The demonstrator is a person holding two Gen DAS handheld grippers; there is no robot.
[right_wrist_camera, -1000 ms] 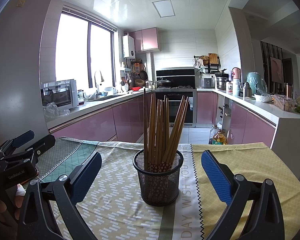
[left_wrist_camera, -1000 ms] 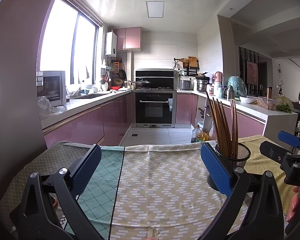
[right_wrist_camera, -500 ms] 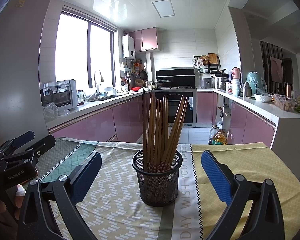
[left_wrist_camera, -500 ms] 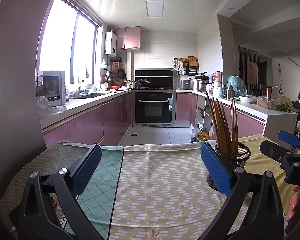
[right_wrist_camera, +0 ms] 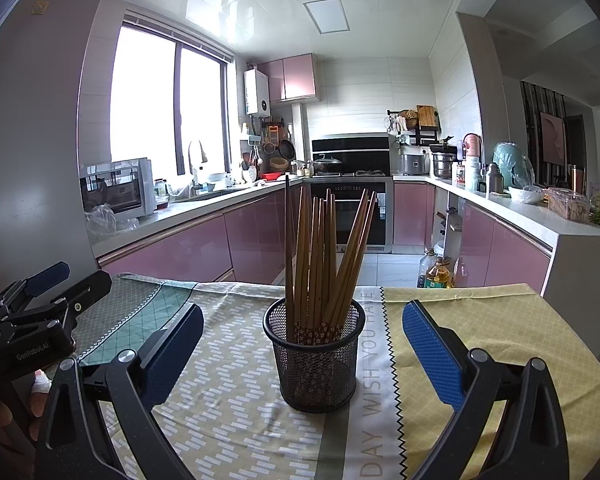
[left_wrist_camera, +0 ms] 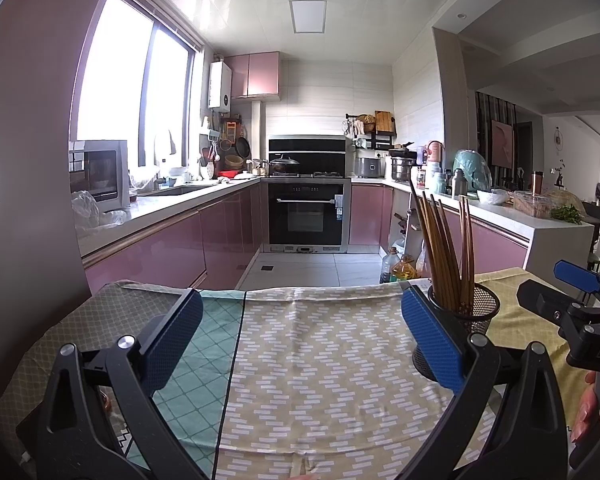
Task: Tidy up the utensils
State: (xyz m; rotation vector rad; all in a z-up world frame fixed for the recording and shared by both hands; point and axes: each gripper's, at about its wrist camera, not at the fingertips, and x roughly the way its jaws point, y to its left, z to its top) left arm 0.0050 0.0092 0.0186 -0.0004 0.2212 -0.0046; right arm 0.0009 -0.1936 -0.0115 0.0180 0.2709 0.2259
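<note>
Where the desk (right_wrist_camera: pixel 500 320) is covered with patterned cloths, a black mesh cup (right_wrist_camera: pixel 314 354) stands upright near the middle. It is full of brown chopsticks (right_wrist_camera: pixel 320 256). They stand with their tips up and lean a little to each side, like a fan. The ends down in the cup have a small flower pattern.

The right gripper (right_wrist_camera: pixel 302 350) is low over the desk and points at the cup. Its jaws are wide open, and they hold nothing. The cup sits between the two blue pads (right_wrist_camera: pixel 432 354), a little farther away, and it does not touch either one. The cup stands on a pale cloth with small white bricks (right_wrist_camera: pixel 228 392), right beside a strip with big grey letters (right_wrist_camera: pixel 374 384). A yellow cloth (right_wrist_camera: pixel 480 312) lies to the right of that strip.

The left gripper (left_wrist_camera: pixel 300 340) is off to the left side, over the brick cloth. Its jaws are wide open too, and they are empty. In the left wrist view the cup (left_wrist_camera: pixel 476 312) shows just behind the right blue pad, so part of it is hidden. The chopsticks (left_wrist_camera: pixel 448 256) stick up above that pad. A green cloth with a diamond pattern (left_wrist_camera: pixel 204 380) lies under the left pad.

Behind the desk there is a kitchen with pink cupboards (right_wrist_camera: pixel 188 252), a black oven (left_wrist_camera: pixel 306 216) and a big bright window (right_wrist_camera: pixel 164 100).
</note>
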